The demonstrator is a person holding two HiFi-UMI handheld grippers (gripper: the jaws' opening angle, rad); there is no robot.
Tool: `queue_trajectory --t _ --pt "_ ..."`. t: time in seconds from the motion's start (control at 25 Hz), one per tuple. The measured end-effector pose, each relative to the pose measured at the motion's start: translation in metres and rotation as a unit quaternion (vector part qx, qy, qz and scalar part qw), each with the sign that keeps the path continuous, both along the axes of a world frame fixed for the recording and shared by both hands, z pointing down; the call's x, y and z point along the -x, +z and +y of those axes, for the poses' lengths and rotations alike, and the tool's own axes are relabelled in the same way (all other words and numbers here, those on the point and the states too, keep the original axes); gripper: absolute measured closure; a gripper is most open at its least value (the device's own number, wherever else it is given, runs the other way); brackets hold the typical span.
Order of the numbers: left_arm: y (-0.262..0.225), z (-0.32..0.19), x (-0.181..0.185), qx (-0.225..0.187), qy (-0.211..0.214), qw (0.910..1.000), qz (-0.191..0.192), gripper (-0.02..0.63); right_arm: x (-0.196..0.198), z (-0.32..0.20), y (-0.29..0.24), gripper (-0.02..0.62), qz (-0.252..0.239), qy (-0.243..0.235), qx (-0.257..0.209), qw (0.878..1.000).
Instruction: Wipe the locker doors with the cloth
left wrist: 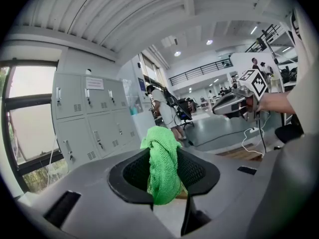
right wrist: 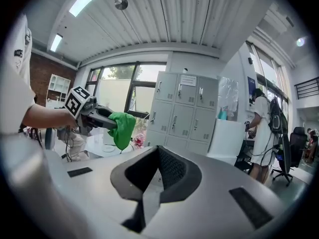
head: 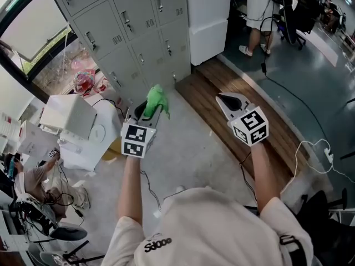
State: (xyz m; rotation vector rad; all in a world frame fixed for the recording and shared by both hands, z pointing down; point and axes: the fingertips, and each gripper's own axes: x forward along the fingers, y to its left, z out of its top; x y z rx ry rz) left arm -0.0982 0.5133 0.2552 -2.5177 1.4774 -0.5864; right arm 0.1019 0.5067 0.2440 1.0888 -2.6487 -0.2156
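Note:
A bank of grey locker doors (head: 130, 29) stands ahead of me at the upper left, and also shows in the left gripper view (left wrist: 92, 126) and the right gripper view (right wrist: 182, 116). My left gripper (head: 152, 110) is shut on a bunched green cloth (head: 156, 100), which sticks up between its jaws (left wrist: 162, 166). It is held in the air, short of the lockers and not touching them. My right gripper (head: 226, 100) hovers to the right at about the same height, with its jaws together and nothing between them (right wrist: 158, 171). From that side the cloth (right wrist: 121, 128) hangs off the left gripper's tip.
White foam boxes and an appliance (head: 72, 121) are piled at the left beside the lockers. A white cabinet (head: 206, 18) adjoins them on the right. A raised wooden platform (head: 244, 104) runs below the right gripper. Cables (head: 310, 148) trail over the floor. A person (head: 256, 10) stands beyond.

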Motion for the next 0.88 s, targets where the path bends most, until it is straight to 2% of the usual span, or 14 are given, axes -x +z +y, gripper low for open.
queue_trajectory --t 0.48,0.72,0.88 --pt "0.017 -0.029 -0.043 0.004 -0.026 0.9996 -0.008 0.459 -0.049 -0.042 0.023 0.588 0.008 -0.019 0.022 1.0" --pt "0.019 -0.095 -0.038 0.005 -0.038 0.9993 -0.002 0.459 -0.043 -0.108 0.028 0.588 -0.009 -0.03 0.026 0.999" --pt "0.034 -0.169 -0.022 0.009 -0.036 0.9993 0.003 0.459 -0.03 -0.178 0.039 0.588 0.0 -0.024 0.02 1.0"
